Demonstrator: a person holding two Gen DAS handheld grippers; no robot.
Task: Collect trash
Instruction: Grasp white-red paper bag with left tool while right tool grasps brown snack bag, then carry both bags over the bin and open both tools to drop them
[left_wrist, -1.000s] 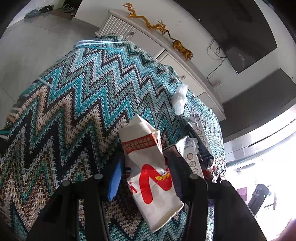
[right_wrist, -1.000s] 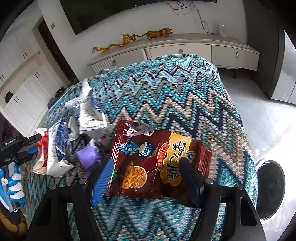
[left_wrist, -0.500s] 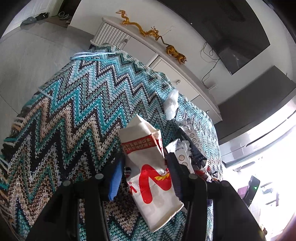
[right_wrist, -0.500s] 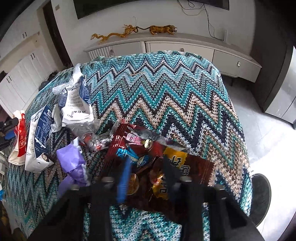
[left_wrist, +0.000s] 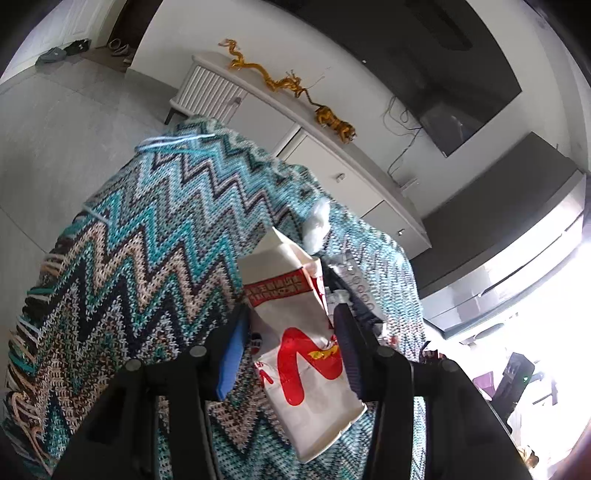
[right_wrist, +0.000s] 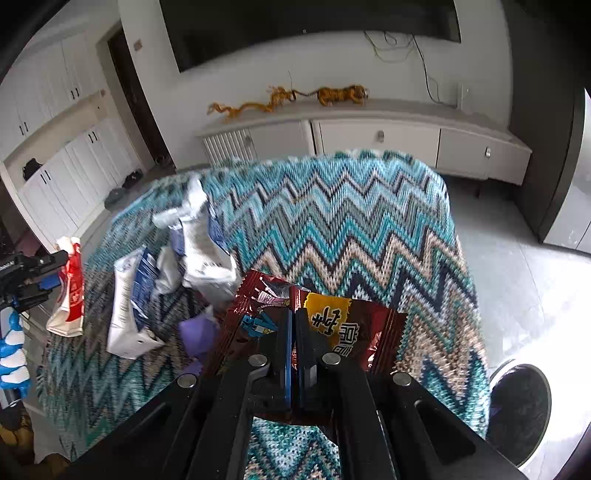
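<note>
Both our grippers hold trash.
Our left gripper (left_wrist: 291, 343) clamps the white-and-red paper bag (left_wrist: 303, 354); our right gripper (right_wrist: 294, 328) pinches the dark red snack packet (right_wrist: 354, 328).

Home living room: wall-mounted television (right_wrist: 310, 29) above a long white sideboard (right_wrist: 369, 136), built-in white cupboards (right_wrist: 66, 162), shoes (left_wrist: 62, 51) by a doorway, zigzag knitted blanket (right_wrist: 351, 221) over furniture.

Zigzag blanket (right_wrist: 343, 221), dragon figurine (right_wrist: 291, 98)
</note>
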